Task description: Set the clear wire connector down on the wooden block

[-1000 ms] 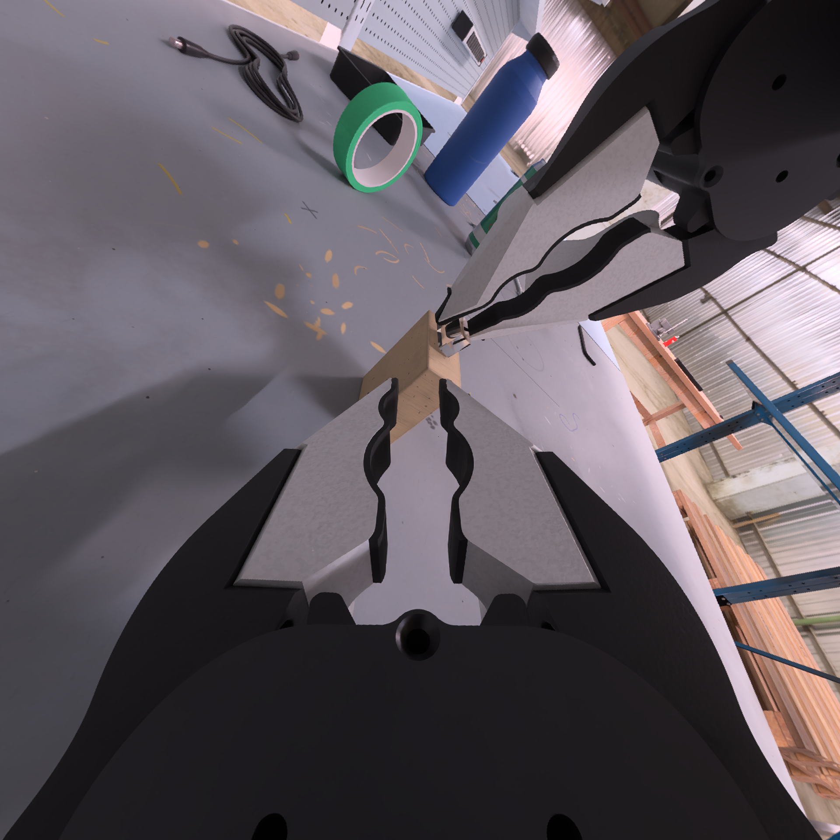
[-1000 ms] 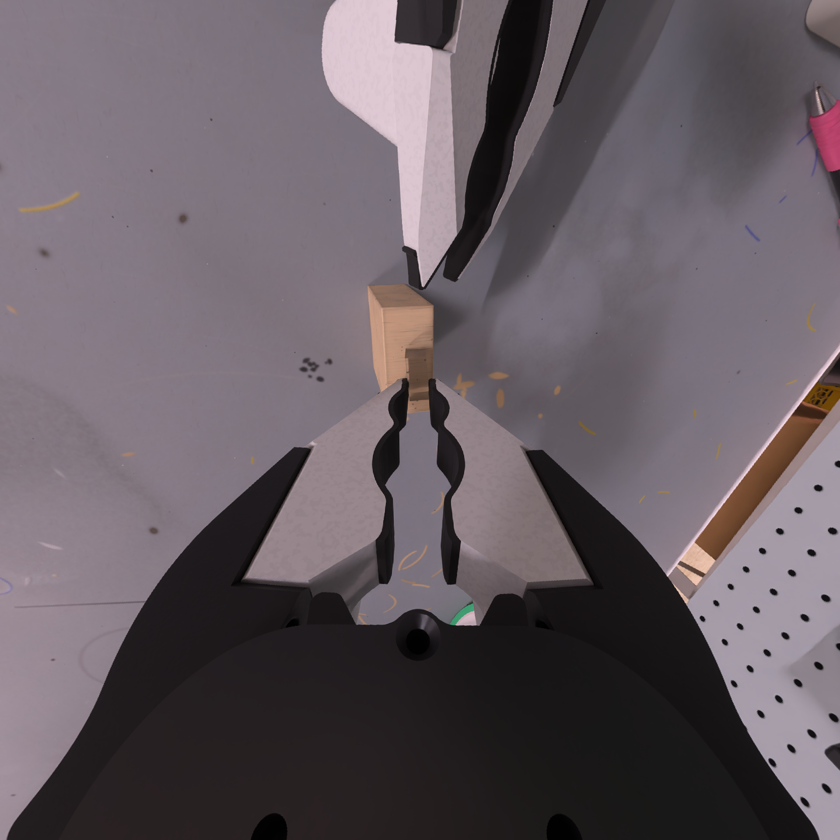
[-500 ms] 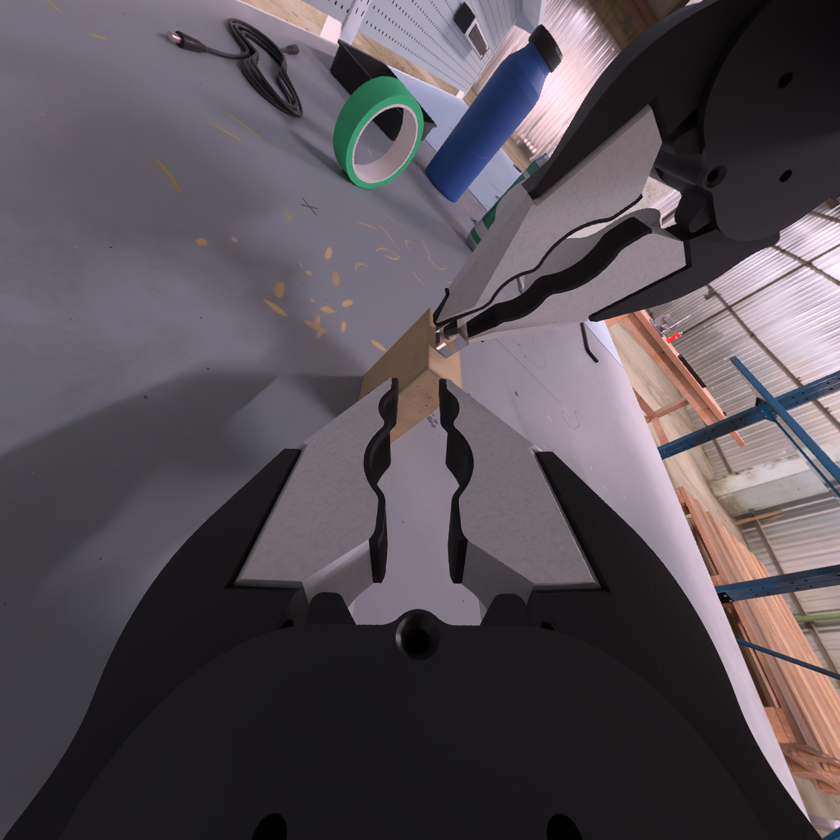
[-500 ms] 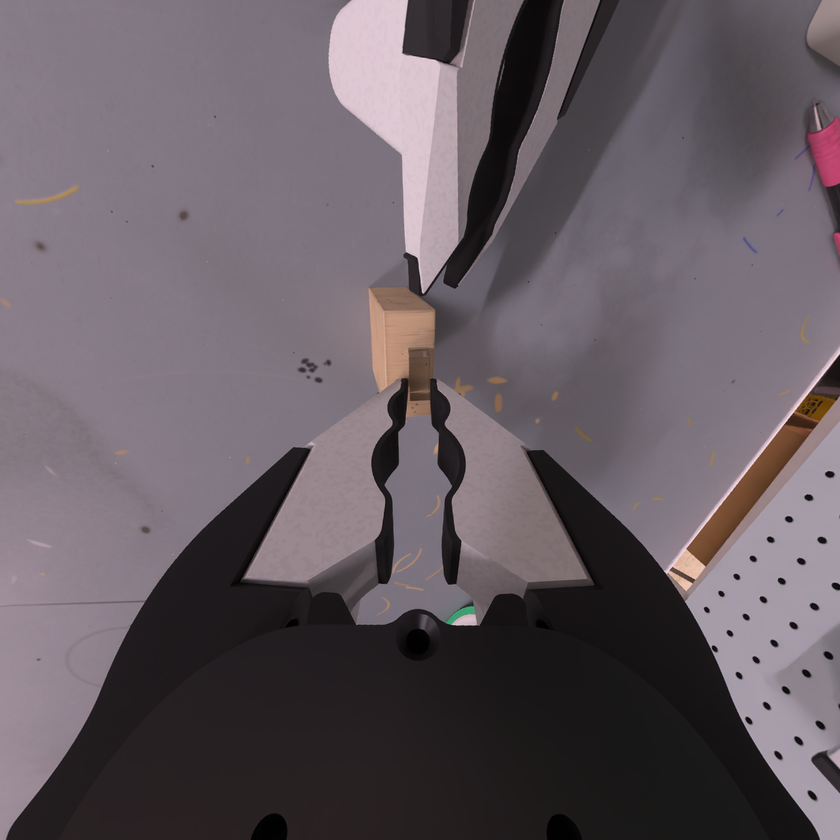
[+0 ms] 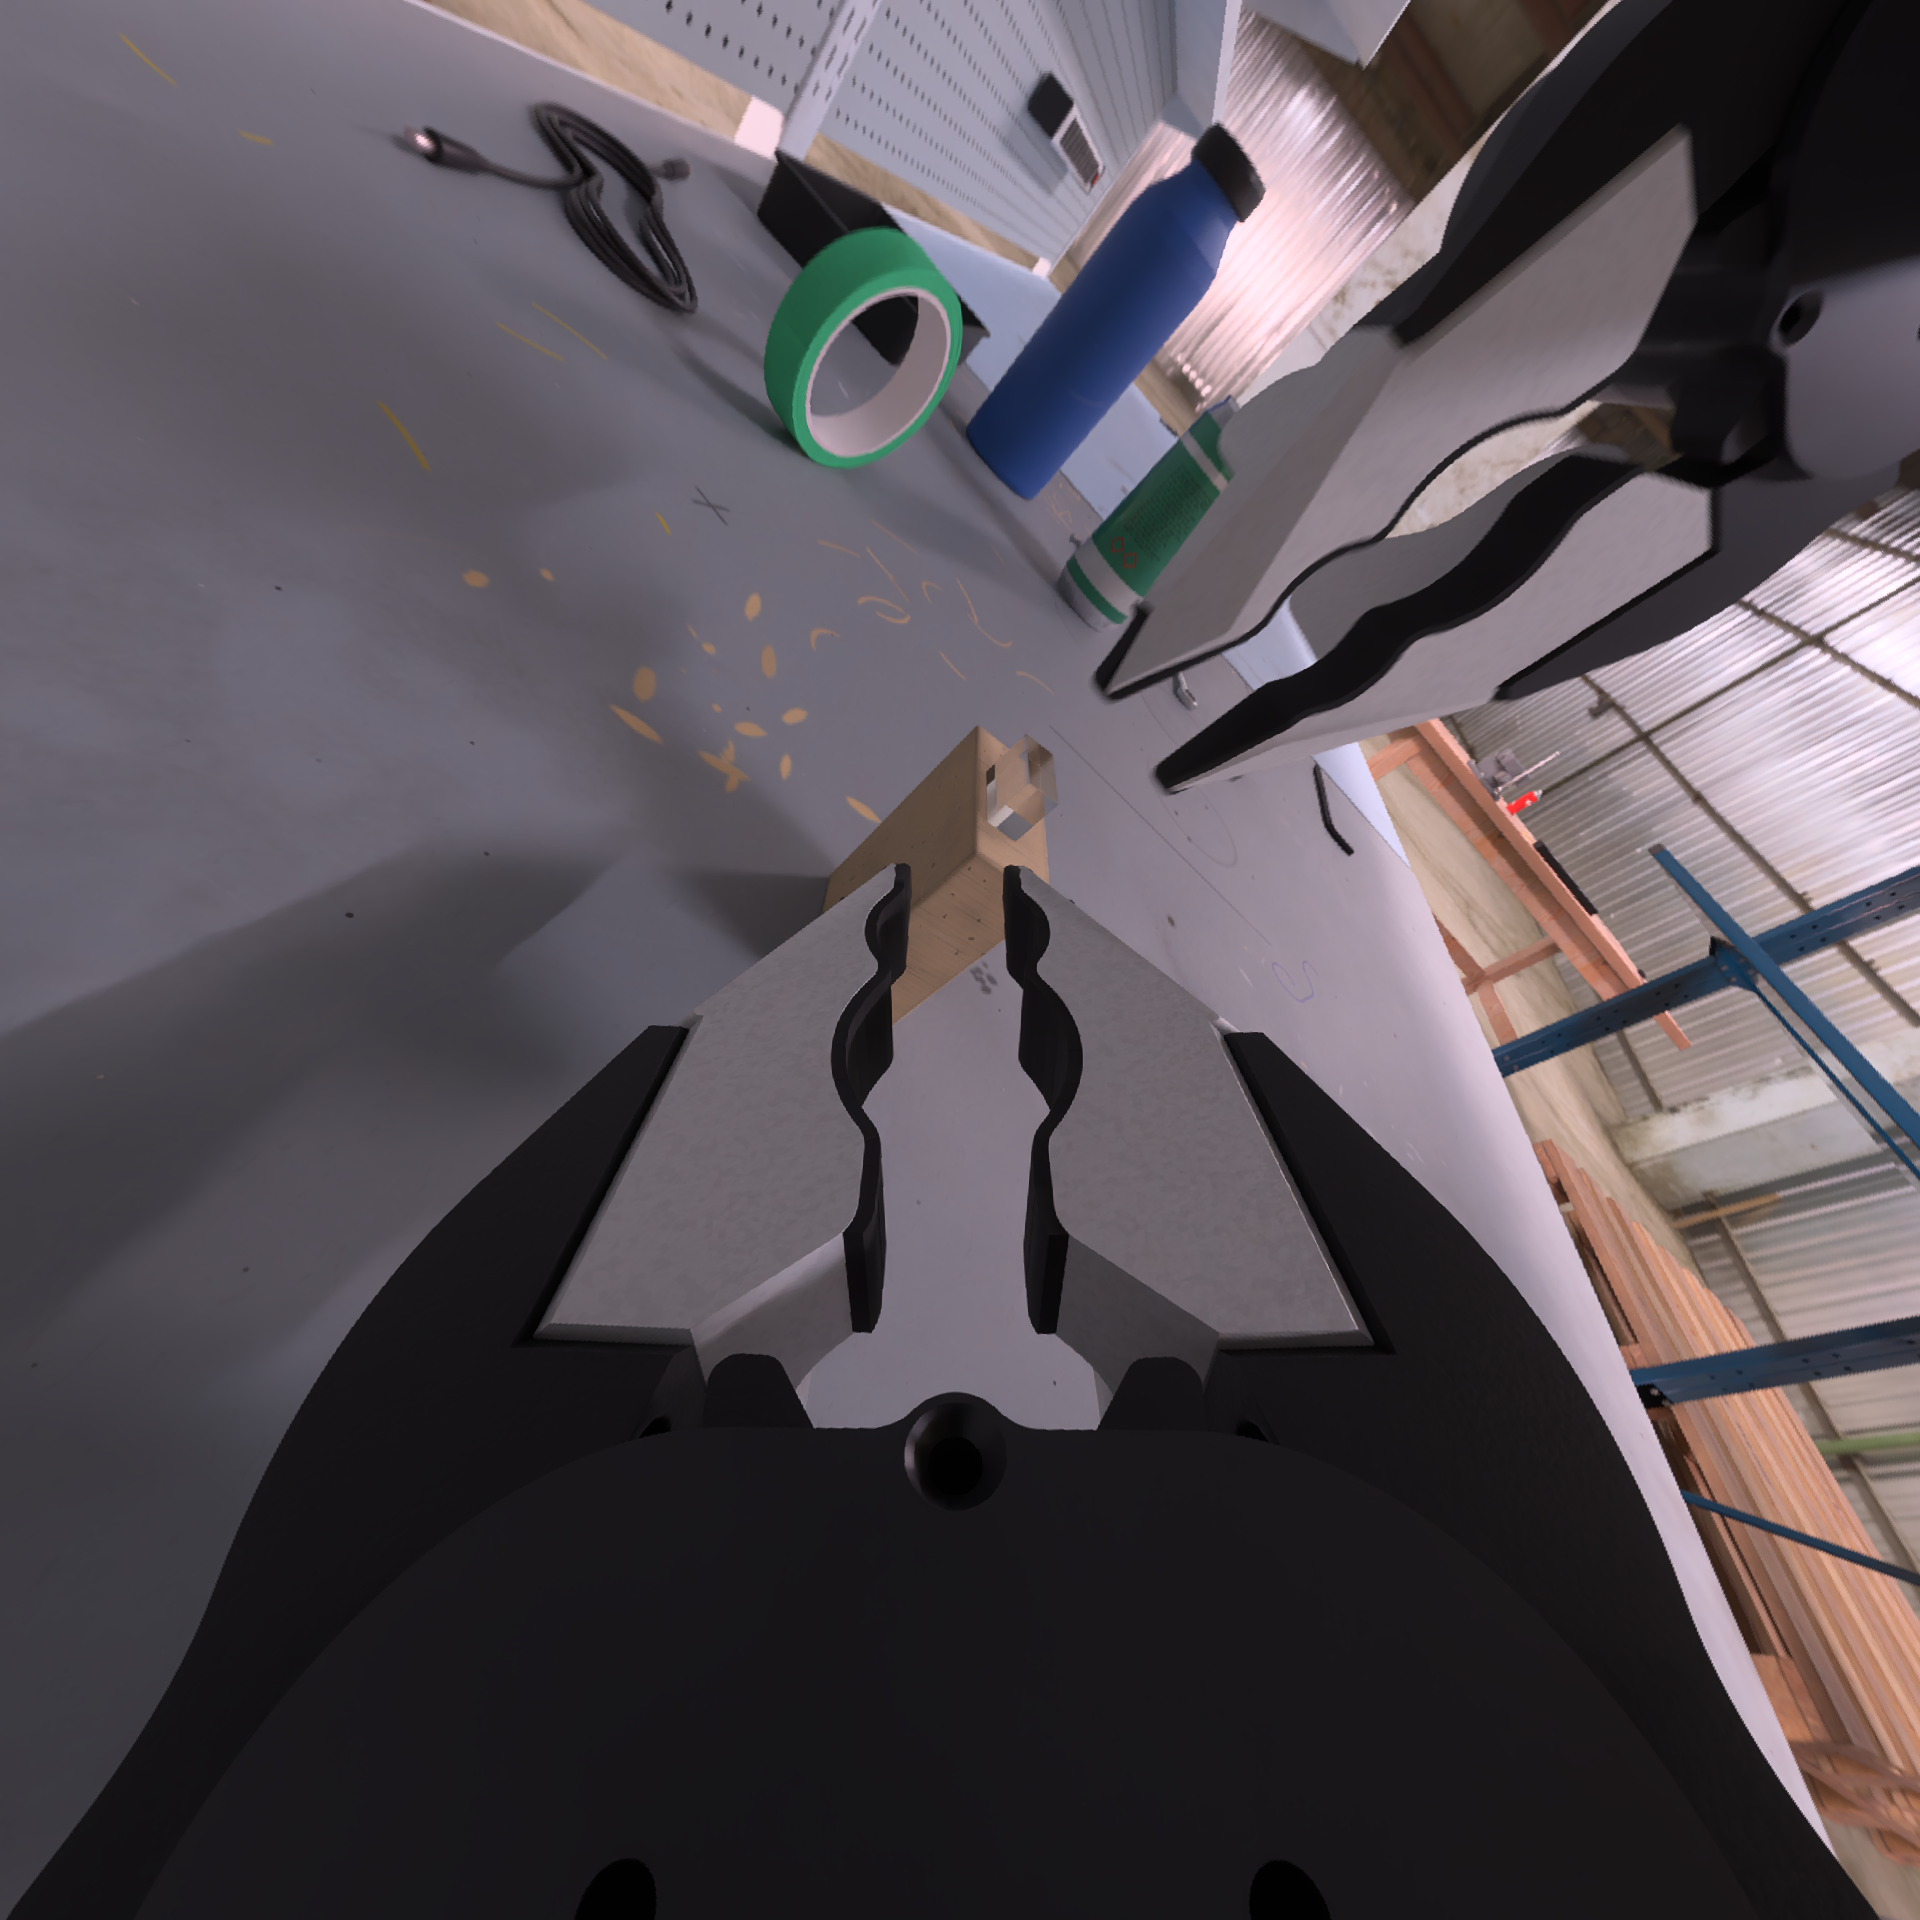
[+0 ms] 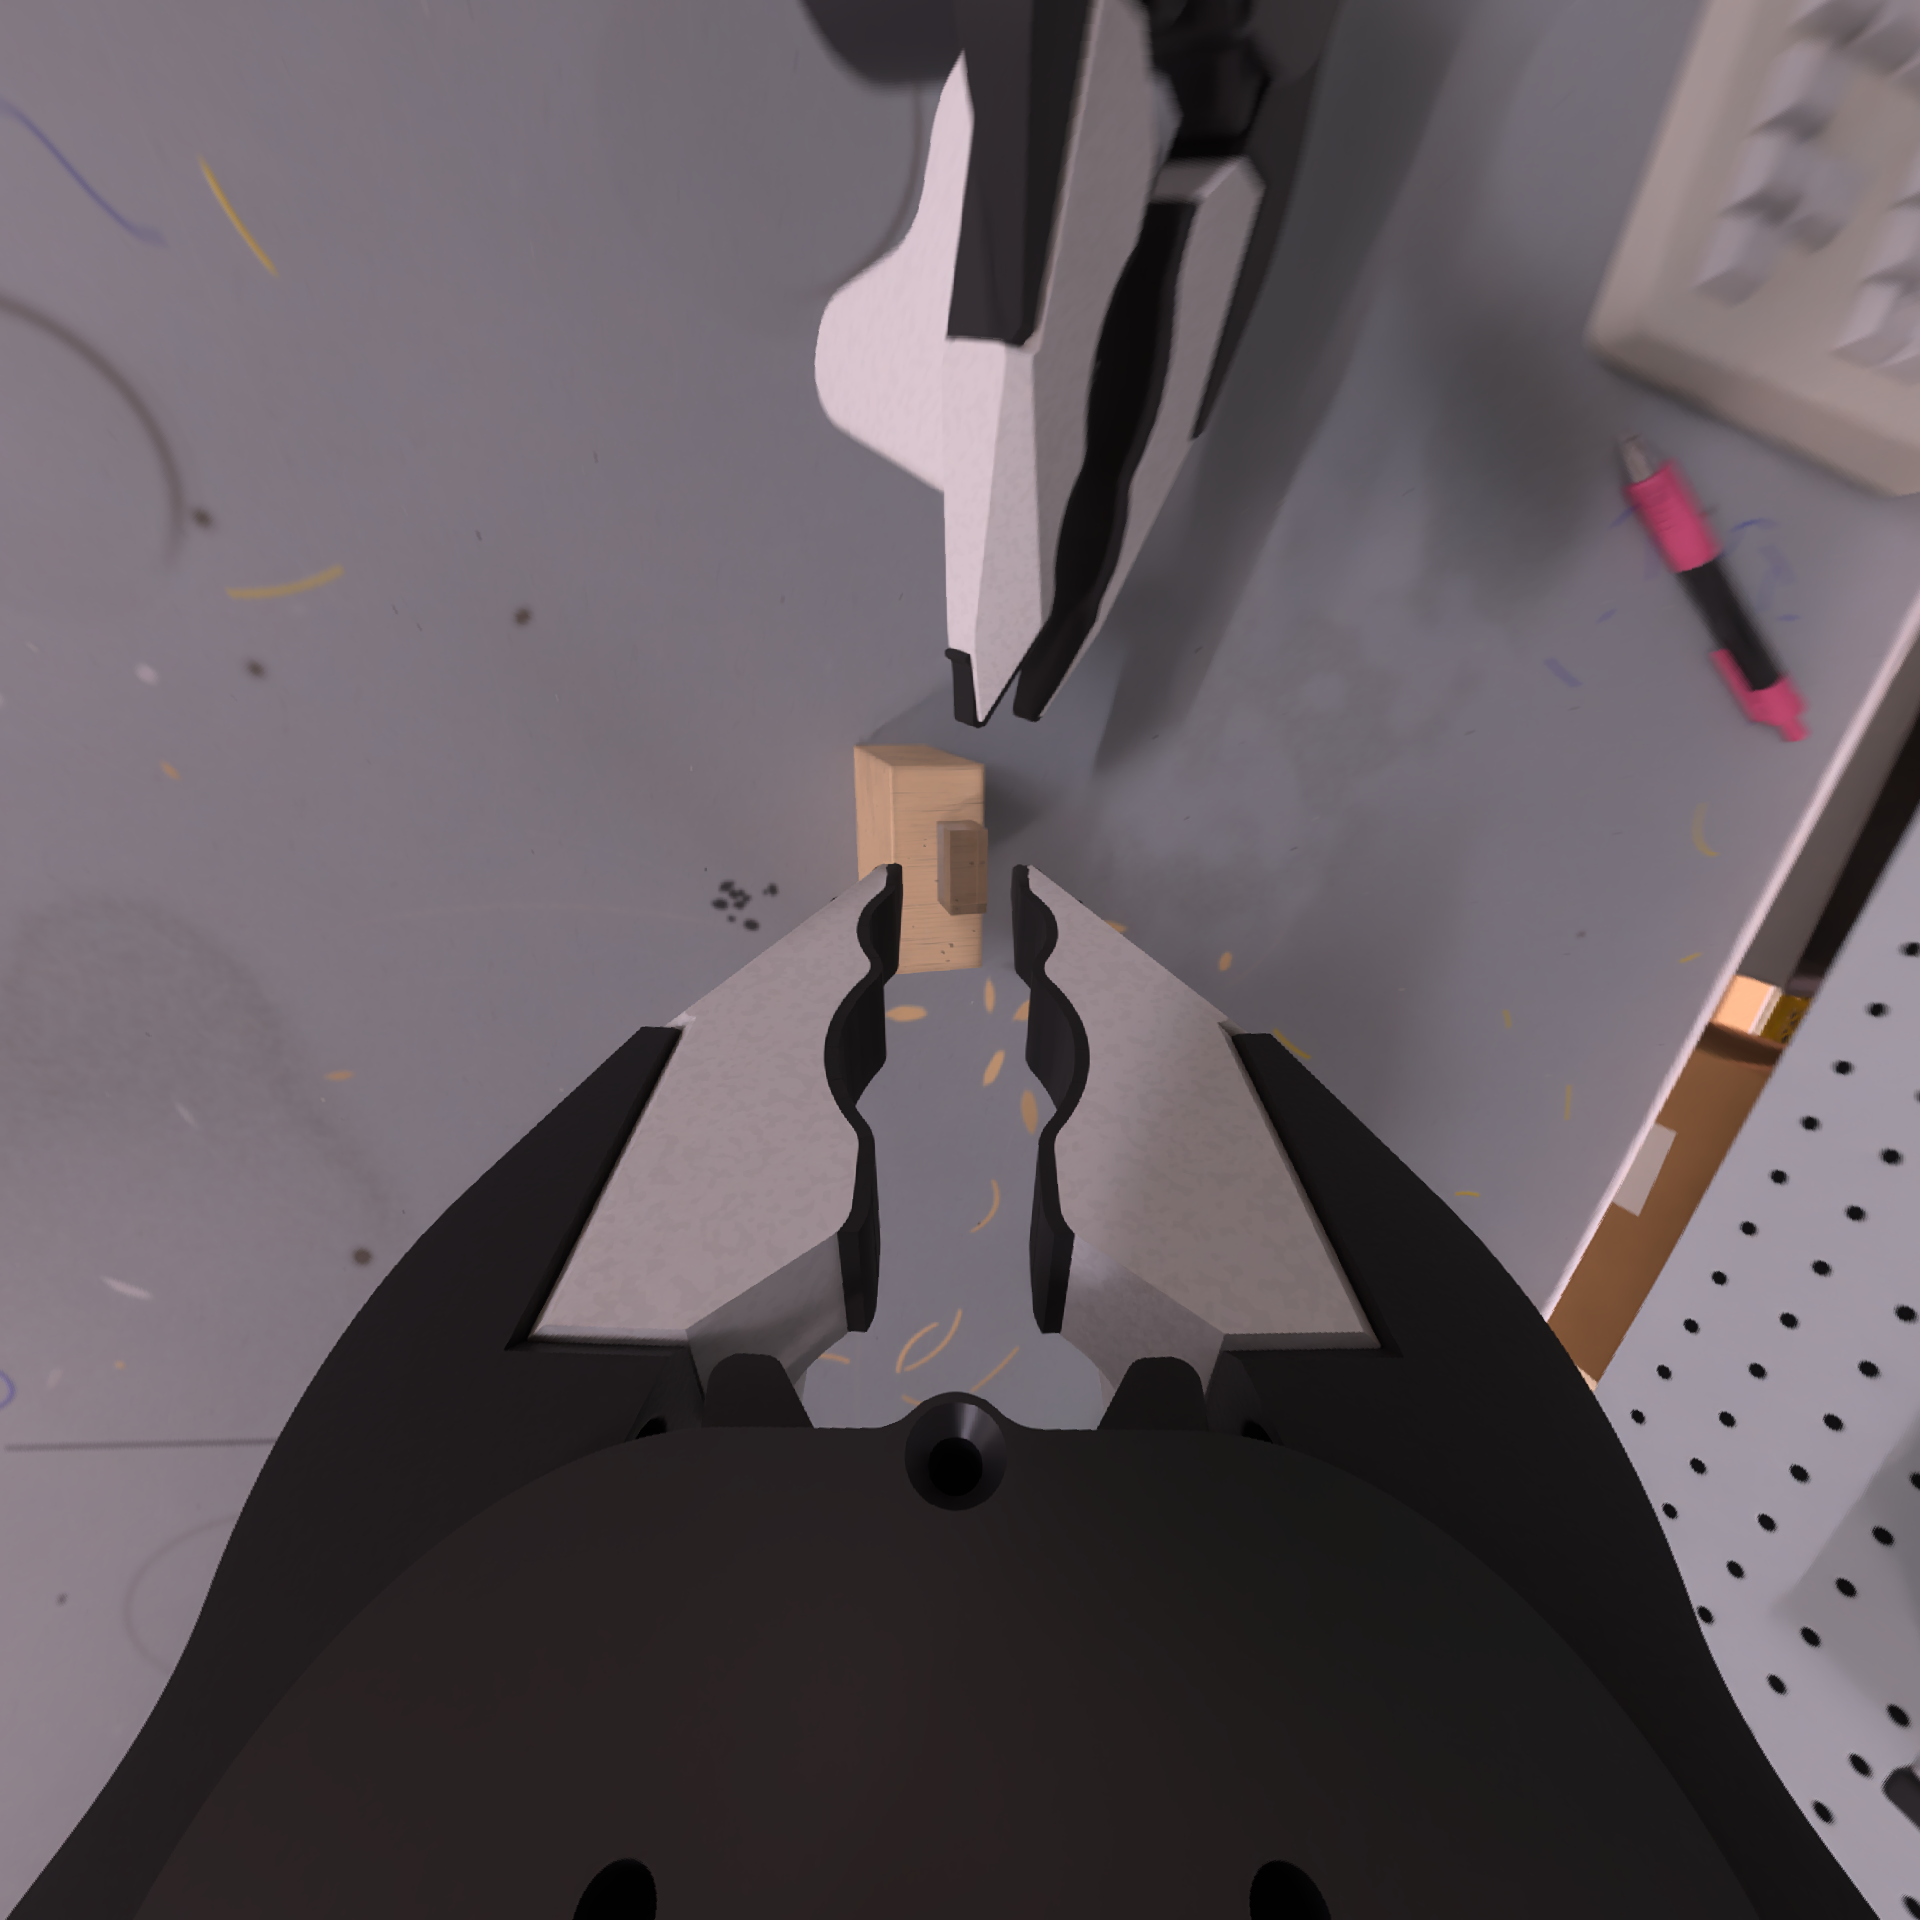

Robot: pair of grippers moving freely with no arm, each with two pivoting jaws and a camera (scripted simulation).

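The wooden block (image 5: 935,842) stands on the grey table. The clear wire connector (image 5: 1018,798) rests on the block's top, free of both grippers. My left gripper (image 5: 956,881) is open and empty, its tips just short of the block's near end. My right gripper (image 5: 1136,729) is open and hovers a short way from the connector, not touching it. In the right wrist view the block (image 6: 914,800) and connector (image 6: 961,868) lie just beyond my right gripper (image 6: 956,878), and the left gripper (image 6: 997,709) points in from the far side.
A green tape roll (image 5: 862,348), a blue bottle (image 5: 1112,322), a green can (image 5: 1148,530), a black cable (image 5: 613,218) and a black box (image 5: 821,203) sit beyond the block. A pink pen (image 6: 1704,592), a beige tray (image 6: 1787,229) and a pegboard (image 6: 1818,1351) are in the right wrist view.
My right gripper has opened, let go of the connector and drawn back from the block. The connector now sits on the block. The left gripper has pulled back slightly.
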